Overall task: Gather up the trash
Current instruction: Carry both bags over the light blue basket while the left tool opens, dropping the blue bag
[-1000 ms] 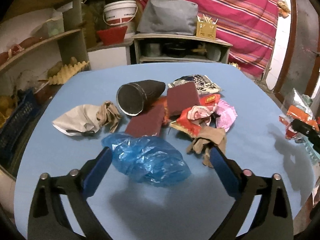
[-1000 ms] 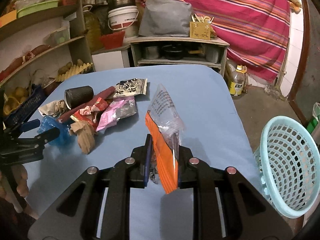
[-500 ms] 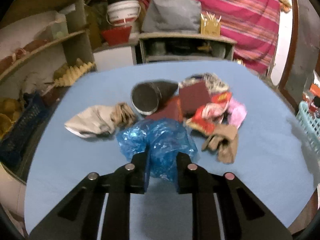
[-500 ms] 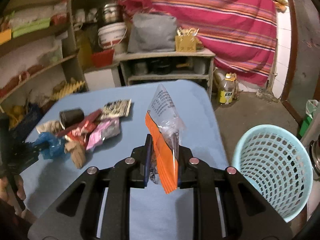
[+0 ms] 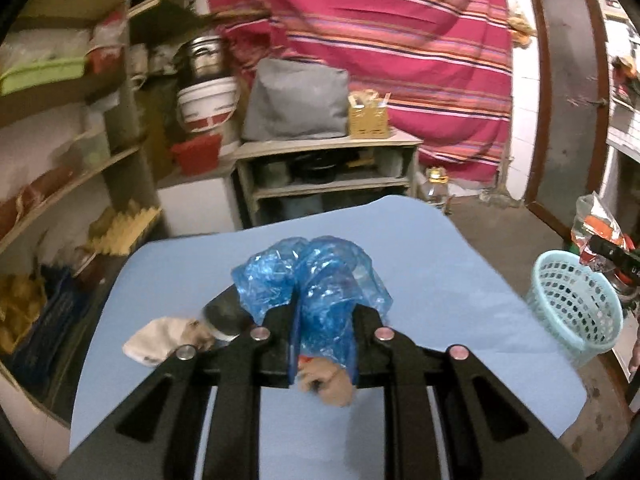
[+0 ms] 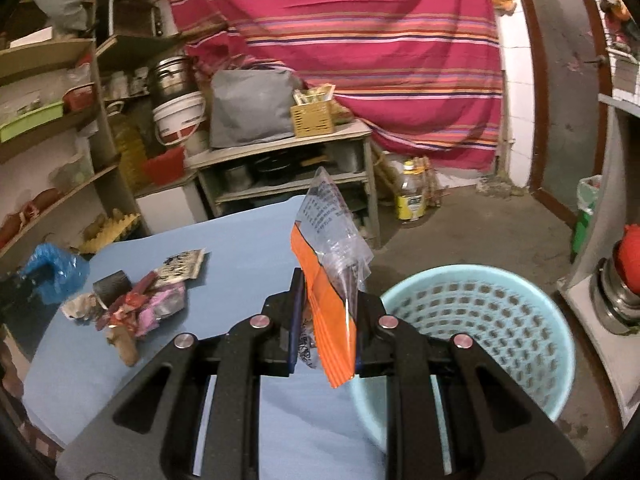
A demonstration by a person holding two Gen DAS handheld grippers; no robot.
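Observation:
My left gripper (image 5: 323,320) is shut on a crumpled blue plastic bag (image 5: 316,276) and holds it lifted above the blue table (image 5: 420,264). My right gripper (image 6: 326,312) is shut on a clear and orange wrapper (image 6: 328,248), held at the table's right edge beside the light blue mesh basket (image 6: 480,320) on the floor. The basket also shows in the left wrist view (image 5: 576,304). A pile of trash (image 6: 136,300) lies on the table: a black cup (image 6: 110,284), red and pink wrappers, a printed packet (image 6: 182,264), brown paper (image 6: 124,342).
Wooden shelves (image 6: 48,128) with clutter stand to the left. A low cabinet (image 6: 288,168) with a grey bag and a yellow box stands behind the table. A bottle (image 6: 412,196) stands on the floor. A striped curtain hangs behind.
My left gripper closed on the blue bag and lifted it off the table. My right gripper carried the wrapper to the right, up to the basket.

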